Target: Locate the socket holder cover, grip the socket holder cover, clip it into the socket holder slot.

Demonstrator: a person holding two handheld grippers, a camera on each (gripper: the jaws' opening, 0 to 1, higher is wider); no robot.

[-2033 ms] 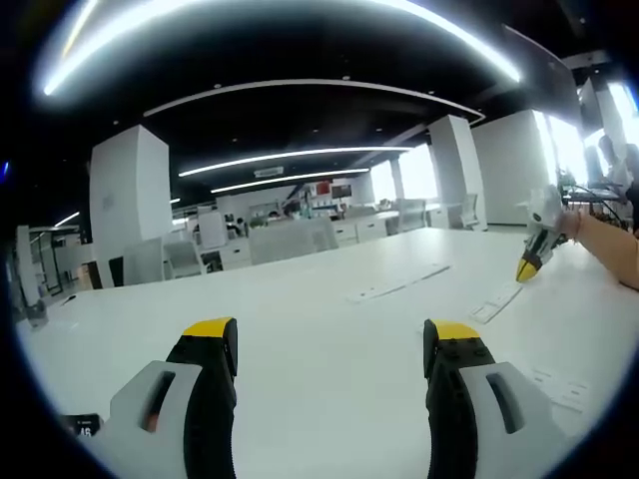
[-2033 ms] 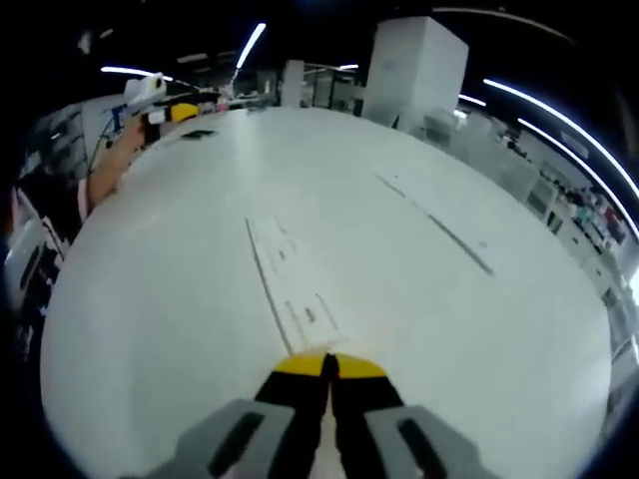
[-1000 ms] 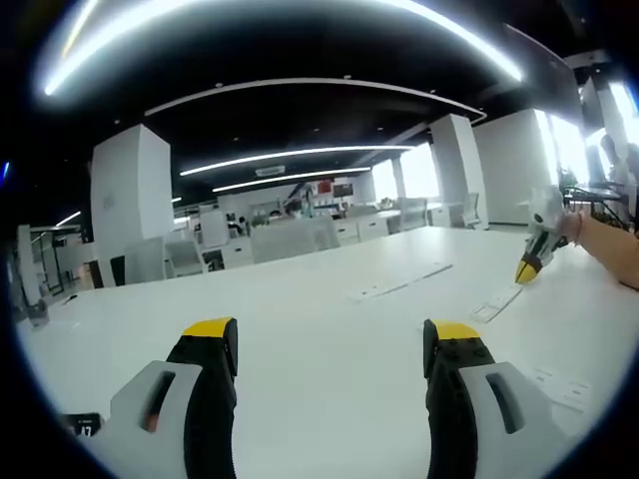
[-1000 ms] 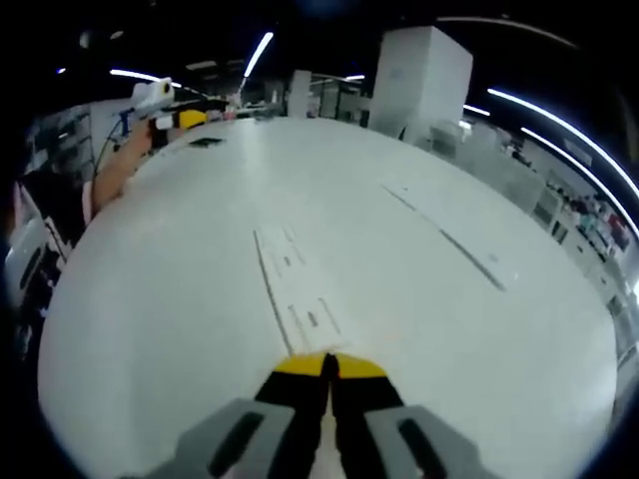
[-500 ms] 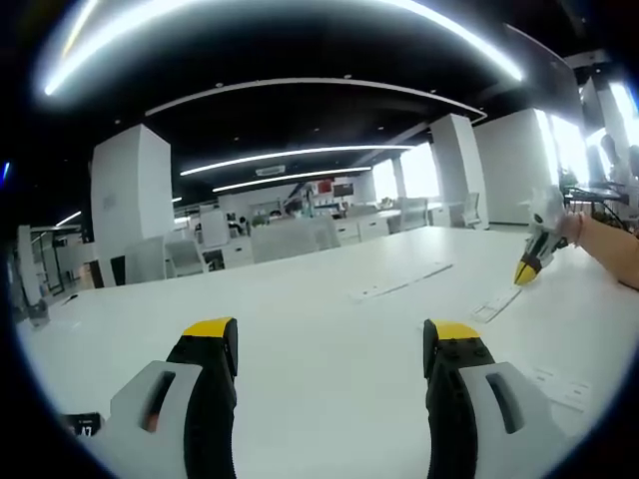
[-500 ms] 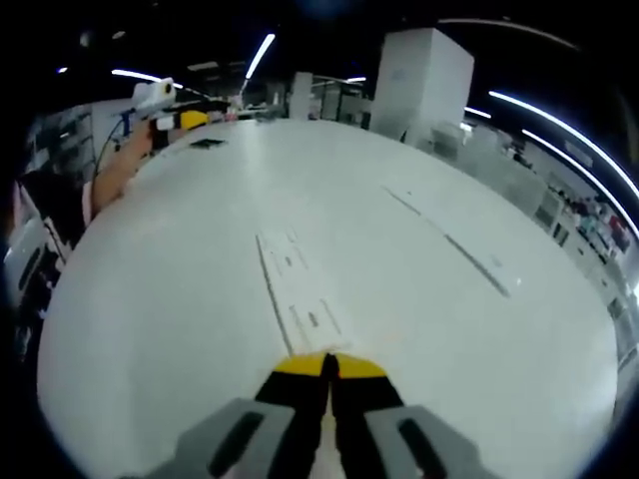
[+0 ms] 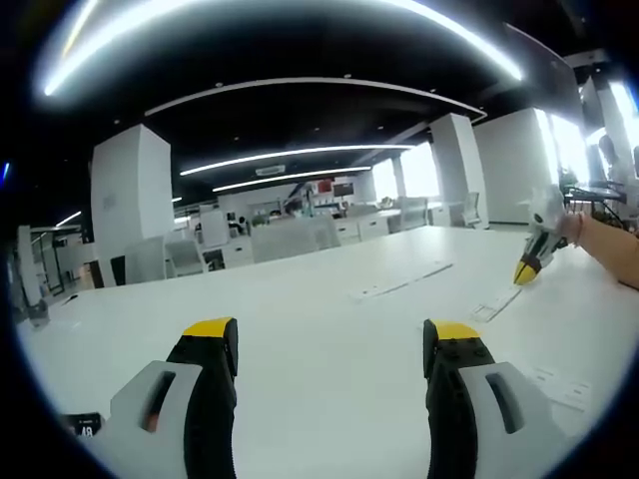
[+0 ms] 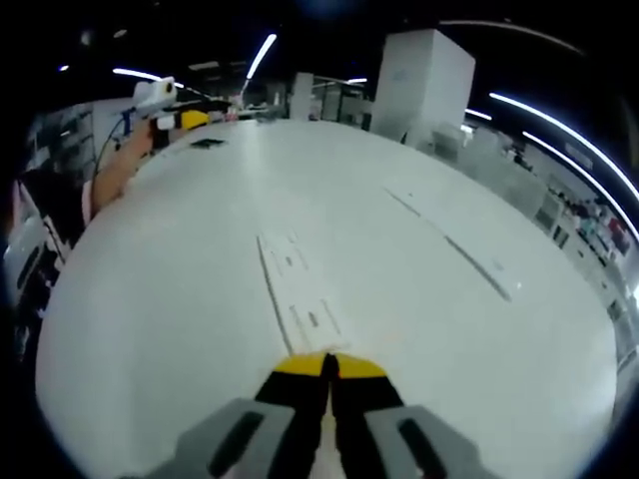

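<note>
Right tool (image 8: 328, 365), jaws together, just behind socket holder cover (image 8: 300, 299).

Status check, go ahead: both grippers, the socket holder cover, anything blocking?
Left gripper open over bare table. Right gripper shut; whether on anything, can't tell. White socket holder strip flat just ahead. No obstruction.

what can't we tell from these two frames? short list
- Right claw, right gripper view: jaws pressed together; whether they pinch a cover is hidden by the tips.
- White strip ahead of it: cover or slot, too low-contrast on the white table.
- Left gripper view: flat parts too small to identify; left claw open.
</note>
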